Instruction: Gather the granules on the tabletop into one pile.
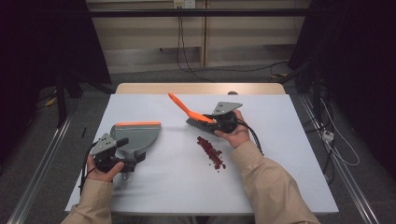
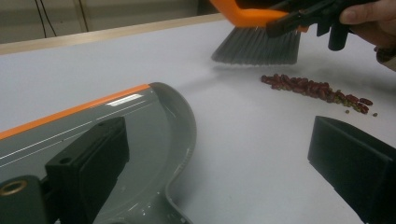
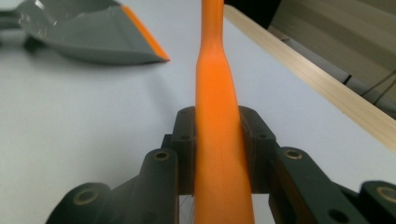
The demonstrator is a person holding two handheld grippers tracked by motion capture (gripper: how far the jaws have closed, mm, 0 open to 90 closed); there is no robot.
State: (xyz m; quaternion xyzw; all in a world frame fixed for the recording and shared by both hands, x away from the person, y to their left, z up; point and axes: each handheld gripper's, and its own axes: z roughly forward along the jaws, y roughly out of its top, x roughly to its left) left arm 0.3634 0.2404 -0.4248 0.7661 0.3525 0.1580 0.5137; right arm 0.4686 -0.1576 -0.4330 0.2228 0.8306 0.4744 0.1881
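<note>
- The right claw (image 1: 215,122) is clenched on the orange handle of the brush (image 1: 194,116), seen pinched between both pads in the right gripper view.
- The bristles (image 2: 256,45) are held just above the counter (image 1: 280,154), beside a line of red beans (image 1: 211,152).
- The left claw (image 1: 122,150) is spread wide around the rear of the dustpan (image 1: 136,135); whether it is gripped cannot be told.
- The dustpan lies on the counter, well apart from the beans.
</note>
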